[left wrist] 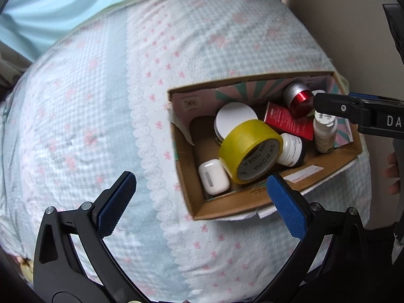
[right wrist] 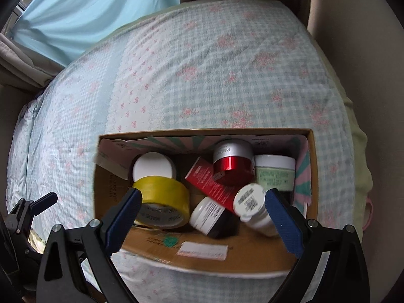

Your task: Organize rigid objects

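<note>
I see both my left gripper [left wrist: 200, 204] and right gripper [right wrist: 203, 213] with fingers released, holding nothing, above the cardboard box [right wrist: 311, 166] on the bed [right wrist: 176, 75]; the yellow tape roll [right wrist: 164, 199] lies inside

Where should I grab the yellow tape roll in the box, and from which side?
Grip the yellow tape roll from above, one finger through its open core and one outside its upper rim. It leans tilted in the cardboard box, core facing the near wall, with jars crowding its flanks, so only the top is free.
</note>
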Demonstrator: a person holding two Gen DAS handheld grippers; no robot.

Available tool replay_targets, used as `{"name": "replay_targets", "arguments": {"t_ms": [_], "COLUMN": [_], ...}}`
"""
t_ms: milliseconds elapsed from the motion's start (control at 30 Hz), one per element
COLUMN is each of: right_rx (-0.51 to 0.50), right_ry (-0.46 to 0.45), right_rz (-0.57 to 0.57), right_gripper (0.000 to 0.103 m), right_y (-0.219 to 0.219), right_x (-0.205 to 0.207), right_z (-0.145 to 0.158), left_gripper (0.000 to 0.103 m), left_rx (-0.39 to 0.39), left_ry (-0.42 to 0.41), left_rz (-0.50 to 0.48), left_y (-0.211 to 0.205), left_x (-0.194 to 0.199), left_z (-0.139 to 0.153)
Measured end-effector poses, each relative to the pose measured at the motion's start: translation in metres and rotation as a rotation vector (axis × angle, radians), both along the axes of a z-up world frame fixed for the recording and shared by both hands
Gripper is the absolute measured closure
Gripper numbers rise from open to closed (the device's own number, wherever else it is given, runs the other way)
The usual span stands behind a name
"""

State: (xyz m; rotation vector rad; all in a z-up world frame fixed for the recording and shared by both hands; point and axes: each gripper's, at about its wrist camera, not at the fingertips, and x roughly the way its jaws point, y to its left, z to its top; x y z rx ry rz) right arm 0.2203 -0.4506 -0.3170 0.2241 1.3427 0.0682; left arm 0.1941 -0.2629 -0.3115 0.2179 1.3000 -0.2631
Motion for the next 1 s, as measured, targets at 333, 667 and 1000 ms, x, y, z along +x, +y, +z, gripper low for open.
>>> {"name": "replay_targets", "arguments": {"t_ms": [333,667,1000], "right_rx": [-0.04,-0.085,-0.191], "right_ry": [-0.146,-0.487,-0.644], "right_rz": [0.007,0.018,0.021], "right_gripper": [0.006,0.006,0.006], "right_y": [0.072,0.137,0.159], "right_x": [-0.034,-0.082,-0.127], "right_z": [0.125,0.281,0.316], "left_gripper": [0.0,0.0,0.0], "left_rx": [-0.134,-0.167,-0.225], "left_ry": [-0.149,-0.538,-0.689], "left_rz": [0.087,0.143,0.227], "left_y": [0.09,0.172,0.215], "left_x": [-0.006,-0.053,-0.114], "left_z": [0.125,0.288,0.319]}}
